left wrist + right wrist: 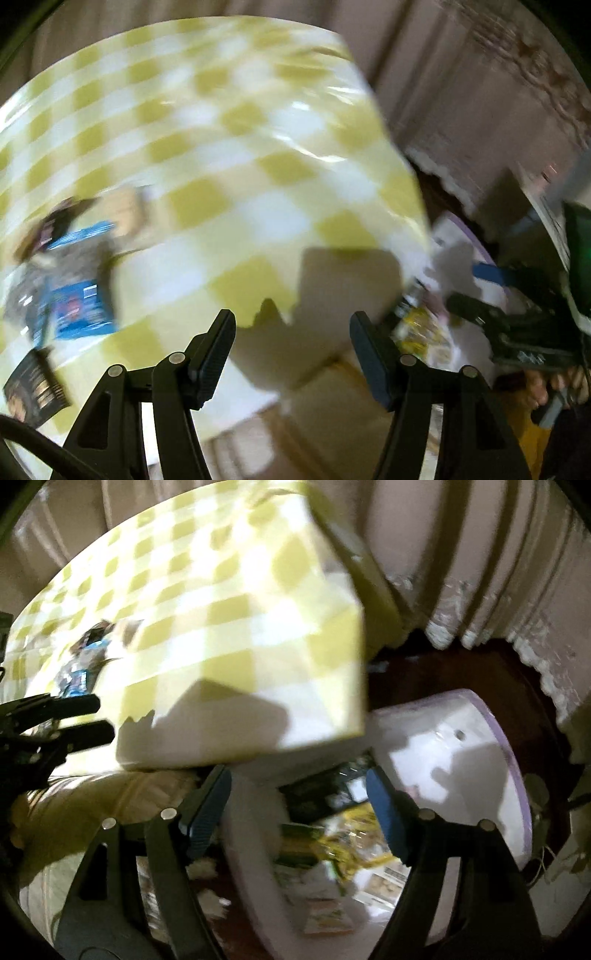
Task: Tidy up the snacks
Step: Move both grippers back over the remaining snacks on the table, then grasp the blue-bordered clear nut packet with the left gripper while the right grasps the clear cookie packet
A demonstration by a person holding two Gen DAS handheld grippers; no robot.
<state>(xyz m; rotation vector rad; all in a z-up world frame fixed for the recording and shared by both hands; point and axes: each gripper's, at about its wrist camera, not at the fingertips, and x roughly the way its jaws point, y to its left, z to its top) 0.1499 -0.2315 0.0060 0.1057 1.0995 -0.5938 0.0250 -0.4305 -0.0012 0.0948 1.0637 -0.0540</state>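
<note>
Both views are motion-blurred. Several snack packets lie on the yellow-and-white checked tablecloth: a blue packet, a dark packet at the left edge, and a tan one behind. My left gripper is open and empty above the table's near corner. A white bin with a lilac rim stands below the table's corner and holds several snack packets. My right gripper is open and empty right above the bin's mouth. The left gripper also shows in the right wrist view.
Pale curtains with lace hems hang behind the table. A dark floor lies beyond the bin. The right gripper and the hand that holds it show at the right of the left wrist view.
</note>
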